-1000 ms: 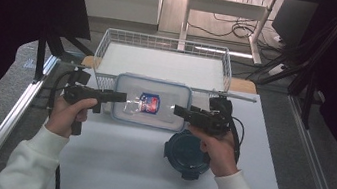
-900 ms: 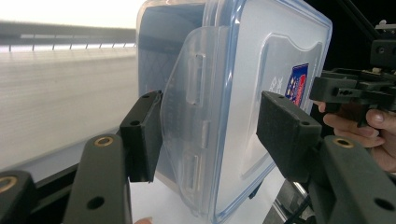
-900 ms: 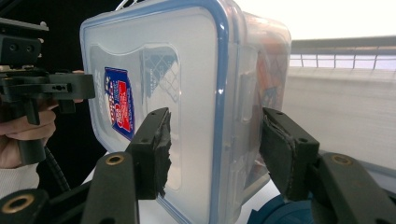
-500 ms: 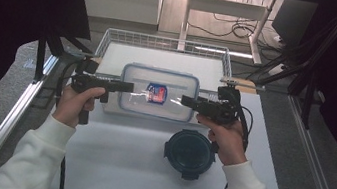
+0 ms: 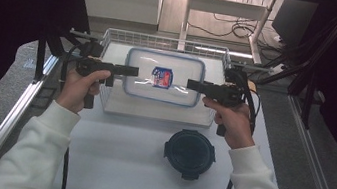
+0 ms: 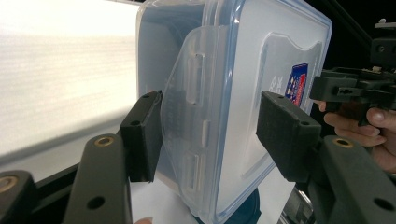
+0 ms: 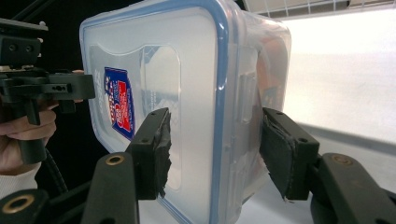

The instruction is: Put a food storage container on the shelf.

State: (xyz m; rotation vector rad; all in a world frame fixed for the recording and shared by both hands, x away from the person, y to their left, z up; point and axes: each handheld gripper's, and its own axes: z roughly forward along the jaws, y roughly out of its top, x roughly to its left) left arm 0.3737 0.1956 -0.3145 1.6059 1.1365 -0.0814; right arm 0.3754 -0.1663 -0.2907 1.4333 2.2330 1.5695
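You have the lidded container (image 5: pixel 164 77) pinched at both ends, left gripper (image 5: pixel 132 71) and right gripper (image 5: pixel 192 84), above the wire basket (image 5: pixel 114 36). Keep both grips matched and level as you move it.

Wire basket (image 5: pixel 114 41) rim seemingly close below container (image 5: pixel 164 77)

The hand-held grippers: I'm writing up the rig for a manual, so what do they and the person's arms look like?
The left hand-held gripper and the right hand-held gripper are black and pistol-shaped, each with two flat jaws faced with black foam pads. Brass-coloured pivots show on the jaw arms. A black cable trails from each. The person wears white sleeves.
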